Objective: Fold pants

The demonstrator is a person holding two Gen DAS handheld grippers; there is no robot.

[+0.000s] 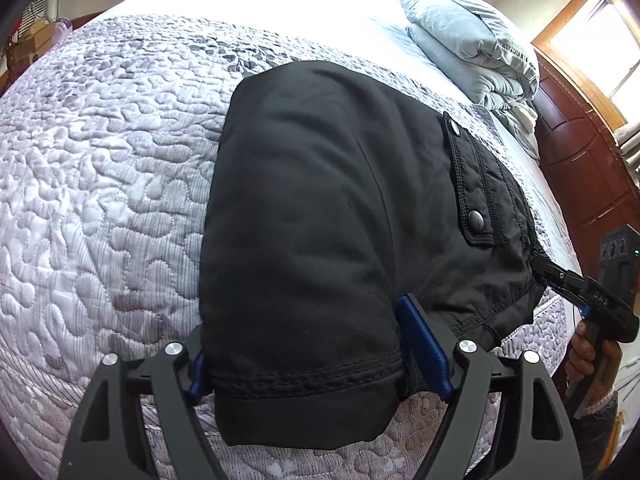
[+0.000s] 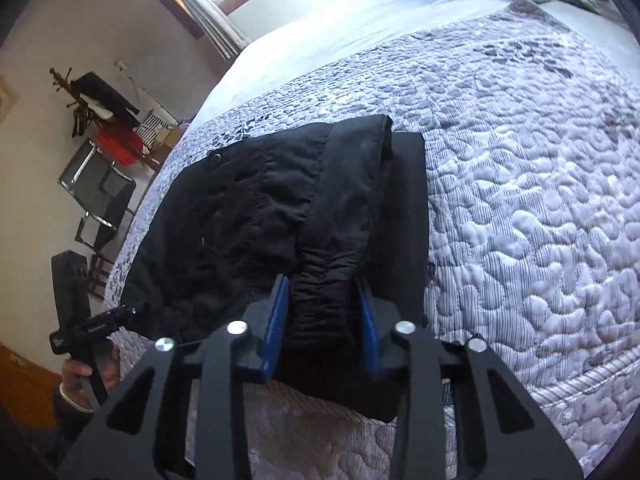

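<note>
Black pants (image 1: 328, 208) lie folded into a thick bundle on a quilted grey bedspread (image 1: 100, 168), near the bed's front edge. My left gripper (image 1: 316, 344) straddles the hem end of the bundle, its blue pads on either side of the cloth. My right gripper (image 2: 324, 316) grips the gathered waistband end (image 2: 324, 280) between its blue pads. It also shows in the left wrist view (image 1: 560, 280) at the pants' right corner. The left gripper shows in the right wrist view (image 2: 120, 316) at the pants' left corner. A pocket flap with snaps (image 1: 476, 220) faces up.
Folded grey-blue bedding (image 1: 468, 44) lies at the far end of the bed. A dark wooden headboard (image 1: 580, 152) stands to the right. A chair and coat rack with clothes (image 2: 104, 152) stand beside the bed. The bedspread (image 2: 540, 200) stretches wide around the pants.
</note>
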